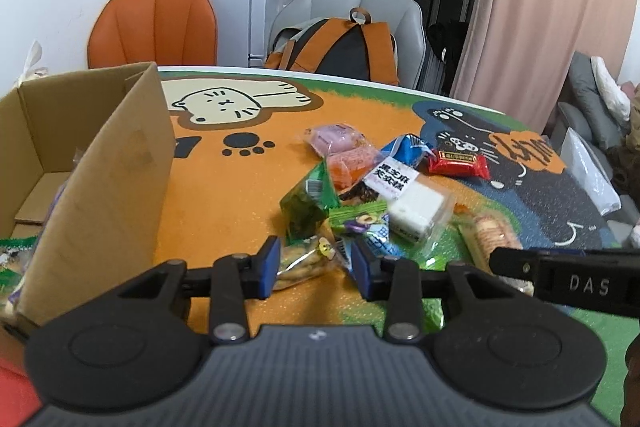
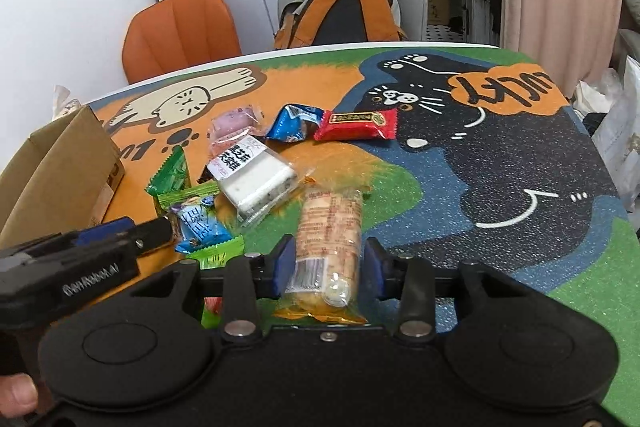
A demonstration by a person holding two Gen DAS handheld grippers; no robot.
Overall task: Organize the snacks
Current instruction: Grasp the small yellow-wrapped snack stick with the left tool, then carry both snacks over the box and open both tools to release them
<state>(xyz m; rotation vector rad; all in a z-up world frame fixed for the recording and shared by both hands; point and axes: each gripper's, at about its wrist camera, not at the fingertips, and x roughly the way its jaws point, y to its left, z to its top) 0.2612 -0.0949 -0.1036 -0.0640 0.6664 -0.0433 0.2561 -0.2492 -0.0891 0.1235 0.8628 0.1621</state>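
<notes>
— Clear film over pale round crackers: is that the cracker pack (image 2: 332, 227) you have?

— Yes. It lies lengthwise between the fingers of your right gripper (image 2: 330, 267). The blue pads are drawn in against its two long sides, so the jaws stand narrow and closed on it. Its near end runs under the gripper's crossbar.

— And your left gripper (image 1: 316, 263)?

— Its jaws are partly open. A clear biscuit packet (image 1: 304, 261) with a cartoon sticker lies between the pads. They stand just beside it, and no squeeze shows in the wrapper. A blue packet (image 2: 202, 227) touches the biscuit packet on the right.

— Where is the rest of the snack pile?

— Just beyond your fingers, on the mat (image 2: 480, 167). Nearest are a green packet (image 1: 308, 203) and a white cake bar (image 1: 416, 207) with a black-lettered label. Behind them lies a pink packet (image 1: 336, 139), and to the right of that a red packet (image 2: 356, 125). The snacks overlap one another near the middle of the table.

— What surrounds the pile?

— A cardboard box (image 1: 100, 179) stands open to your left, its tall flap raised toward the pile. More snacks (image 1: 12, 259) show in its near corner. The mat bears a cream cat on orange and a black cat on blue. Beyond the table's far edge stand an orange chair (image 1: 154, 27) and a grey chair (image 1: 404, 7). A backpack (image 1: 348, 47) sits on the grey one.
</notes>
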